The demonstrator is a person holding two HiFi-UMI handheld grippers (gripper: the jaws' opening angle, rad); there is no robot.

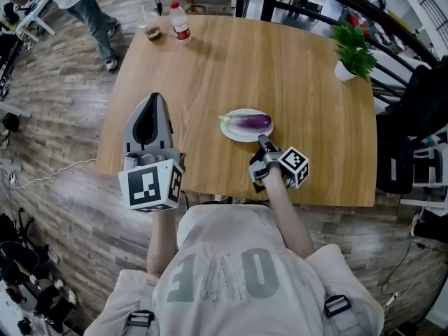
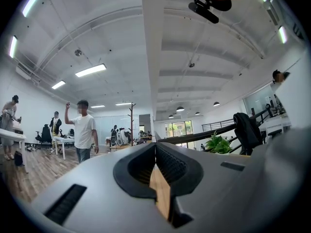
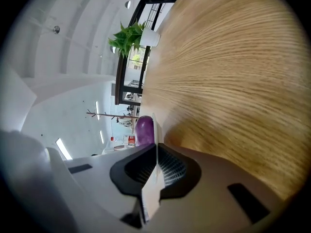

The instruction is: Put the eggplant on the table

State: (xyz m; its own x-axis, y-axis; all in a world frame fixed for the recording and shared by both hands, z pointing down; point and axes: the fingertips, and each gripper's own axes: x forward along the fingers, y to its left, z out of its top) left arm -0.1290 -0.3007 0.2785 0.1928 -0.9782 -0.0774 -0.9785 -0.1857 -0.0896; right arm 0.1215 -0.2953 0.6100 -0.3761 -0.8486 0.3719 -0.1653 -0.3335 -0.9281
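A purple eggplant (image 1: 250, 122) lies on a small white plate (image 1: 234, 135) near the middle of the wooden table (image 1: 294, 82). My right gripper (image 1: 262, 141) reaches in from the near side and is shut on the plate's near rim. In the right gripper view the plate (image 3: 154, 126) shows edge-on between the jaws of the gripper (image 3: 156, 147), with the eggplant (image 3: 144, 130) just beyond. I cannot tell whether the plate rests on the table or hangs just above it. My left gripper (image 1: 153, 97) hovers level over the table's left part, shut and empty (image 2: 155, 147).
A potted plant (image 1: 353, 54) stands at the table's far right corner. A bottle (image 1: 180, 22) and a cup (image 1: 152, 30) stand at the far left edge. A person (image 1: 87, 2) walks on the floor beyond. A dark jacket (image 1: 420, 96) hangs on the right.
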